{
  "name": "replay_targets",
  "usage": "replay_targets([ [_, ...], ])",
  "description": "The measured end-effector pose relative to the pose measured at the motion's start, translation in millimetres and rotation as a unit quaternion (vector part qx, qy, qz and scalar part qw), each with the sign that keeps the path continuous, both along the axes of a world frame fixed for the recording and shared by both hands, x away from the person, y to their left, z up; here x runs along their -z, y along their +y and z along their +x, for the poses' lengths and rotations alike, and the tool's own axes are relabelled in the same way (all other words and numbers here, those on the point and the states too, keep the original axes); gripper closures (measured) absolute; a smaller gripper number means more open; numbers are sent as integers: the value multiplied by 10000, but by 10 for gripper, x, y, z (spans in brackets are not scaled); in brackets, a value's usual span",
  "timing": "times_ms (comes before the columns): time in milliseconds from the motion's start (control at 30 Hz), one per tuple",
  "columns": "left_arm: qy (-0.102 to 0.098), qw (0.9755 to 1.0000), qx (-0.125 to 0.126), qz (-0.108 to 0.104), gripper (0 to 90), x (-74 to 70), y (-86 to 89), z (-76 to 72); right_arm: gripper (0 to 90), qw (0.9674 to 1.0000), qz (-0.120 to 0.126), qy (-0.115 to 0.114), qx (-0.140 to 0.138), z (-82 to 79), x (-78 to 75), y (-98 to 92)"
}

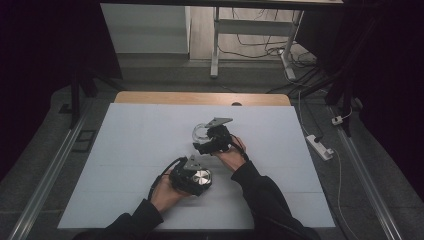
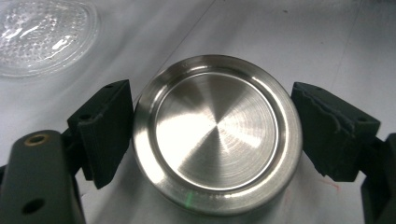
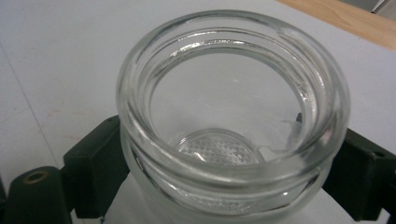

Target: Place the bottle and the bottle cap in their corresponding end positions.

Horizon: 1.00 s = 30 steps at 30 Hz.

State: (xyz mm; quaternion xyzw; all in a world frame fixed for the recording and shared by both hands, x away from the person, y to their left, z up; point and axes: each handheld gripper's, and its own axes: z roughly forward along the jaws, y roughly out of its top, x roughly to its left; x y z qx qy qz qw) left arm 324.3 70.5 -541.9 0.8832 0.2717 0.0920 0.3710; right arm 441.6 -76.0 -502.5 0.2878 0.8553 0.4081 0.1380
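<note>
Evidently the lid is already off the jar: the steel lid [image 2: 217, 133] lies flat on the white bench [image 1: 130, 150], underside up, and the glass jar [image 3: 233, 121] stands open-mouthed and empty farther out. Left tongs [image 2: 217, 140] flank the lid, both pads just clear of its rim, so spread, not pinching. Right tongs [image 3: 224, 172] bracket the jar below its threaded neck (glass blurs the contact); whether the pads press or stand off, I cannot tell. What looks left, by my reading: withdraw both hands, or re-cap if the work runs the other way.

Room: jar [image 1: 202, 132] and lid [image 1: 201, 176] sit near mid-bench, near each other but apart. Wide bare surface to the left, right and front. The far wooden edge [image 1: 200, 98] lies well beyond the jar. Forearms enter from the near edge.
</note>
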Motion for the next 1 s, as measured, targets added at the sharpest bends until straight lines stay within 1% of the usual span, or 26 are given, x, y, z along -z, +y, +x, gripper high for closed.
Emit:
replay_targets([
  [200, 3, 10000, -36, -2, 126, -11, 17, 0, 81, 10000, 17, -3, -47, -14, -38, -14],
  [333, -3, 9999, -59, -107, 108, -54, 46, -7, 59, 10000, 56, -3, -63, -29, -77, -33],
  [567, 29, 9998, -62, -184, 85, -112, 93, -21, 34, 9999, 121, -13, -85, -59, -133, -86],
  [667, 66, 9997, -47, -229, 78, -129, 103, -37, 27, 9999, 111, 17, -109, -73, -132, -109],
  [833, 39, 9997, -45, -247, 62, -155, 124, -70, 17, 9998, 62, 61, -168, -105, -106, -134],
  [1000, 64, 9995, -55, -303, 44, -177, 168, -98, 7, 9998, 67, 73, -183, -139, -118, -162],
])
